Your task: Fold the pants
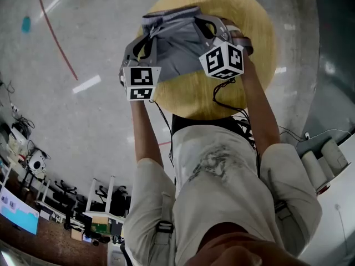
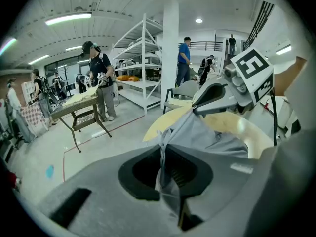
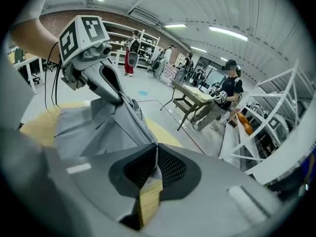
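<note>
L claw [image 2: 162, 149] grips pants [image 1: 175, 49] at their left end, R claw [image 3: 156, 151] at right end; pants spread btwn them over desk [image 1: 244, 15], toward its left side, in front of person [image 1: 222, 170].

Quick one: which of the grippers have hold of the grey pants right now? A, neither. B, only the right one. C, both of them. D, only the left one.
C: the left gripper view shows the left gripper pinched shut on a fold of the grey pants, and the right gripper view shows the right gripper clamped on the cloth too.
</note>
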